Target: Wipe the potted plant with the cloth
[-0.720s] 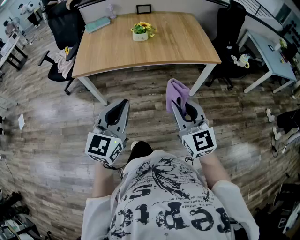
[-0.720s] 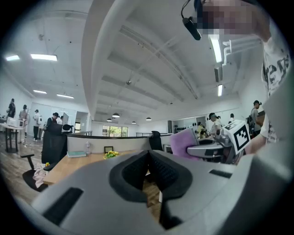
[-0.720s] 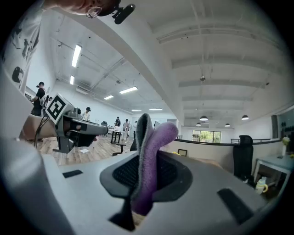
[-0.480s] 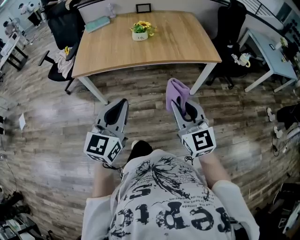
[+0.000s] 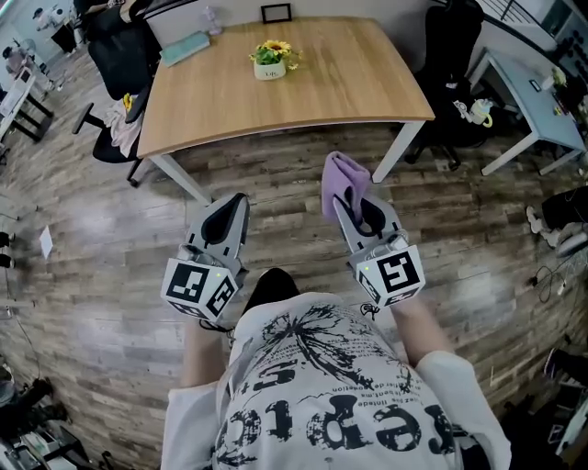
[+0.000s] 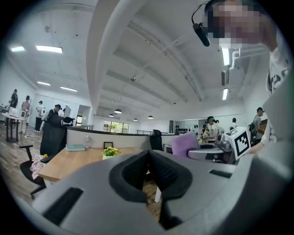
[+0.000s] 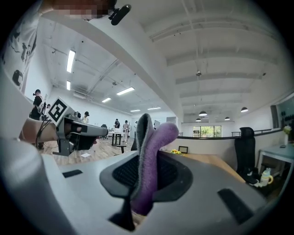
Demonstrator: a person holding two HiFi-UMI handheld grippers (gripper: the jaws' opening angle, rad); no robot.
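the person is standing on the wood floor and holding both grippers out level ahead of the body. the left gripper is riding with its jaws pressed together on nothing, likely because it has no job yet. the right gripper is clamping the purple cloth. a folded flap is sticking up past the tips, probably so that soft fabric and not plastic is meeting the leaves first.

past a strip of bare floor the worktop is waiting. the plant, yellow flowers in a small white pot, is sitting upright toward the far edge, between a teal book and a dark frame. it is well apart from both grippers, so i am judging that the wiping is not yet begun and that the approach is what is in hand.

the head view is giving the layout and that gap, but not the pads. the left gripper view is showing the ribbed pads meeting, the plant low beyond them, and the cloth off to the right. the right gripper view is showing the cloth squeezed between the pads and covering most of the worktop. only these two views are showing other people at distant desks.
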